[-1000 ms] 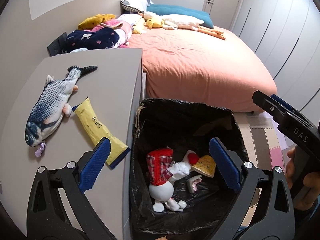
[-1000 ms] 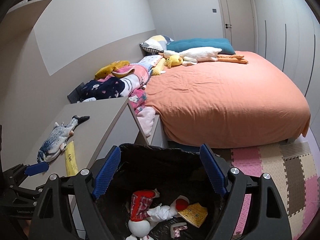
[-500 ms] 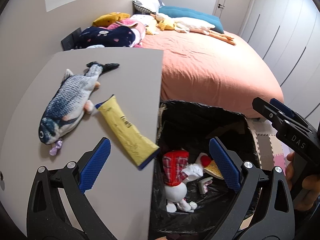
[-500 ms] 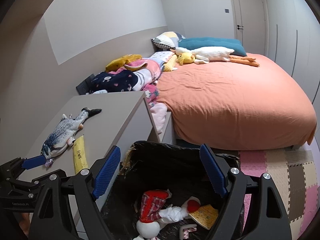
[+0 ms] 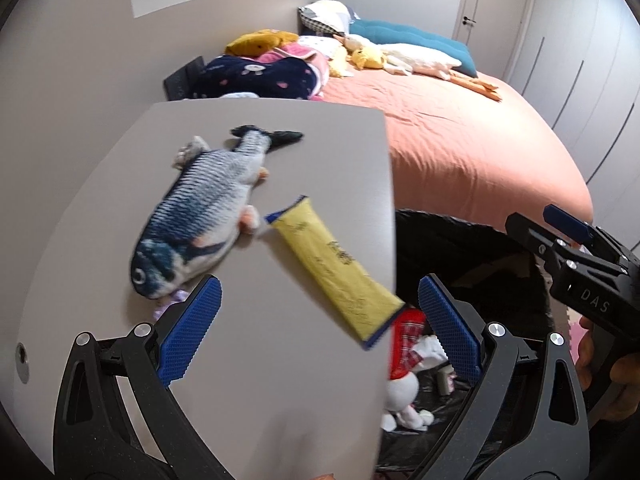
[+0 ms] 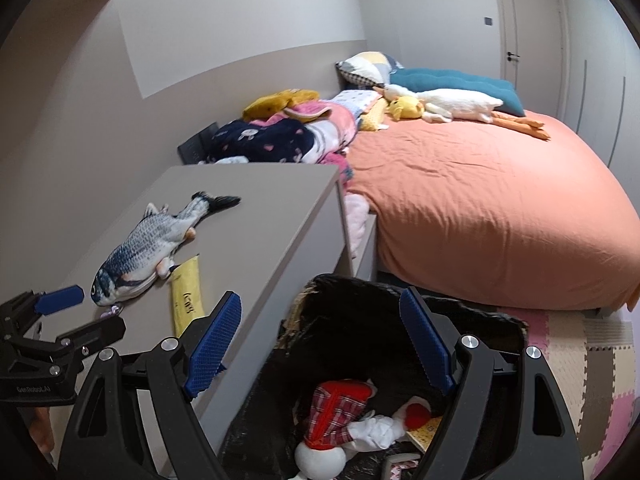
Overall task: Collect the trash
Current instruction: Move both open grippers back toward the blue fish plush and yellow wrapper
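Bedroom, grey cabinet top [image 5: 304, 380] beside a bed with an orange cover [image 6: 480, 208]. On the cabinet: one yellow packet [image 5: 336, 272] with dark blue sealed ends, lying flat and slanted, its near end overhanging the cabinet's right edge above the bin; just beside its far end, one plush fish [image 5: 204, 212], grey-blue, head toward the camera, tail toward the wall. A small lilac scrap [image 5: 168, 304] lies by the fish's head. Below the cabinet edge: black-lined trash bin [image 6: 472, 320], holding a white doll in a red plaid garment [image 6: 336, 412], a yellow piece [image 6: 428, 432], and other bits too small to tell. Left gripper [image 5: 318, 328]: jaws spread wide, nothing between the blue pads, poised over the cabinet with the packet's near end lying between the fingers in view but not touched. Right gripper [image 6: 320, 344]: jaws likewise wide apart, empty, poised over the bin mouth; a hand [image 5: 600, 364] shows on its handle in the left view. On the bed: pillows, folded blankets, a plush goose [image 6: 452, 106]. Foam puzzle mats [image 6: 588, 356] cover the floor by the bed.
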Tool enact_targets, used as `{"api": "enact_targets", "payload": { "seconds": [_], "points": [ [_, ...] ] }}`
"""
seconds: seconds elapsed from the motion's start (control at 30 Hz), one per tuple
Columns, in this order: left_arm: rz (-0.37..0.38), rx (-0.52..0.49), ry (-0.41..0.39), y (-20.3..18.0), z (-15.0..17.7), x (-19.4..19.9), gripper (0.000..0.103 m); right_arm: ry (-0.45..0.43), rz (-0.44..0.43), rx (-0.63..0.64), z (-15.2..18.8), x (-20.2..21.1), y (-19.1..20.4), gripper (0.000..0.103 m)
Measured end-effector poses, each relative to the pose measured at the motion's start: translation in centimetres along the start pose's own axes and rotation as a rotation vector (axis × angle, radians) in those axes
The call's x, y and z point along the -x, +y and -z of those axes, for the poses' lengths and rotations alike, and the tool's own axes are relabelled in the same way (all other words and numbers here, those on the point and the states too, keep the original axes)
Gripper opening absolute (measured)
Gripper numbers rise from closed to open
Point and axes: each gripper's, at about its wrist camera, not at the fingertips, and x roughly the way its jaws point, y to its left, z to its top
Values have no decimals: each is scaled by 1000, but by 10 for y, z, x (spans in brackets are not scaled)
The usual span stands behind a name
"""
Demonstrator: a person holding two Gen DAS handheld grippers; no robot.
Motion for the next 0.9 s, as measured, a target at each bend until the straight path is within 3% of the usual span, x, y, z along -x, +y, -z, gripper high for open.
{"api": "enact_targets", "payload": {
  "seconds": [0.67,0.9],
  "points": [
    [-48,110,46,83,-19,-43,96,108,-73,123,2,-67,74,82],
    [-88,102,75,100,-26,-66,96,148,-110,162,6,-90,97,82]
  ]
}}
